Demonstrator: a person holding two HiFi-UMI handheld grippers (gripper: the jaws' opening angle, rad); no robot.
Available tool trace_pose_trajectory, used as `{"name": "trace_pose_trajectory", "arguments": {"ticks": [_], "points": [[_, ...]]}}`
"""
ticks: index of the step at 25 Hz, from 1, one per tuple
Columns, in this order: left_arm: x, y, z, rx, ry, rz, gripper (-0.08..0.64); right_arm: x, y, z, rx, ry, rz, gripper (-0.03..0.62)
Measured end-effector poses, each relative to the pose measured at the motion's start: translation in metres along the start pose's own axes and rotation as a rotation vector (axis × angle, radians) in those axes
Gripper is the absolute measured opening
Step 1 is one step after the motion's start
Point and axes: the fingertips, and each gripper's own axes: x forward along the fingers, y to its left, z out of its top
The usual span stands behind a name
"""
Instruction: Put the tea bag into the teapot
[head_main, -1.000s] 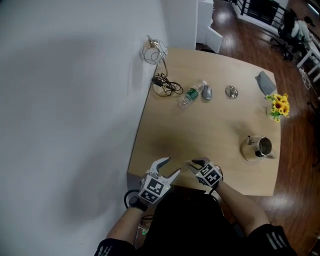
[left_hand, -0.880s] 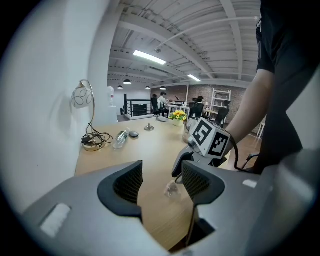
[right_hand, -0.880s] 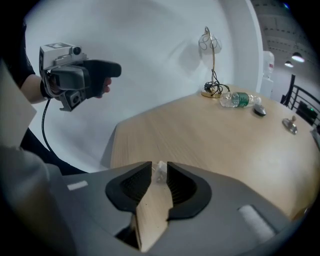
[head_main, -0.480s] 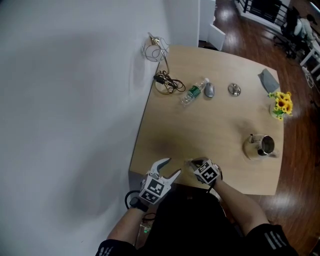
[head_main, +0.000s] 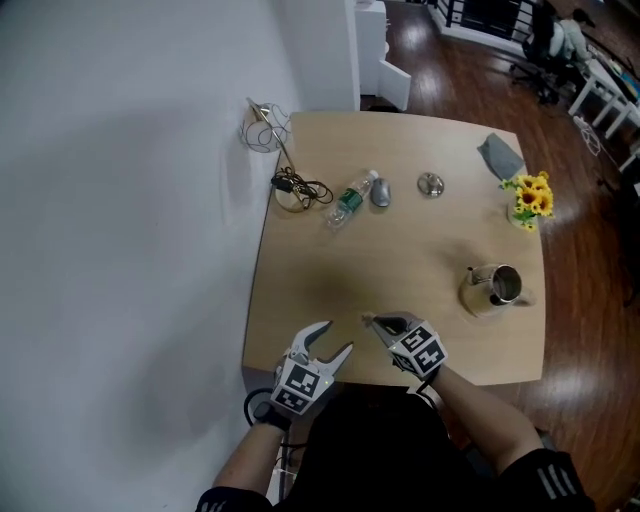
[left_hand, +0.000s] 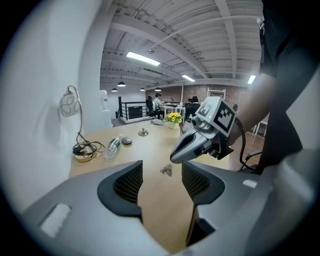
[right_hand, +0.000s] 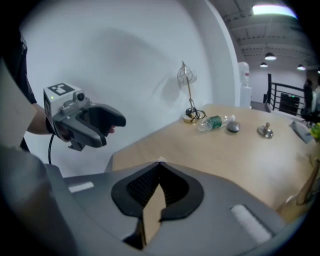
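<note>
Progress: early. The tea bag (left_hand: 166, 170) is at the near edge of the table (head_main: 400, 250), at the tip of the right gripper (head_main: 376, 322), not in the teapot (head_main: 495, 288).
Done: the pot is uncovered; its lid (head_main: 431, 184) lies well apart, toward 12 o'clock.
Left: lifting the bag, carrying it toward 2 o'clock, and dropping it into the pot.
Right gripper fingers: pressed together, with a pale scrap at their tips, which I judge to be the bag pinched.
Left gripper (head_main: 337, 337) fingers: spread wide, nothing between them, touching nothing, at 9 o'clock of the right one.
</note>
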Motion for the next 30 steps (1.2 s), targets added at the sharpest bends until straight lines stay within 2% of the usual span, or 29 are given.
{"name": "trace_pose_trajectory", "arguments": {"ticks": [7,13,19,23,30], "points": [[0.044,-0.026,0.056,0.097,-0.051,-0.086,0.241,-0.106,-0.058,0.045,0.038,-0.187,-0.137,0.009],[0.087,-0.058,0.102,0.172,-0.088,-0.168,0.241,-0.199,-0.135,0.037,0.103,-0.254,-0.325,0.009],[0.129,-0.094,0.134,0.225,-0.105,-0.237,0.241,-0.259,-0.202,-0.007,0.173,-0.209,-0.473,0.009],[0.149,-0.112,0.144,0.241,-0.099,-0.267,0.241,-0.265,-0.231,-0.04,0.206,-0.158,-0.521,0.009],[0.167,-0.129,0.143,0.261,-0.059,-0.278,0.242,-0.263,-0.257,-0.074,0.182,-0.075,-0.567,0.009]]}}
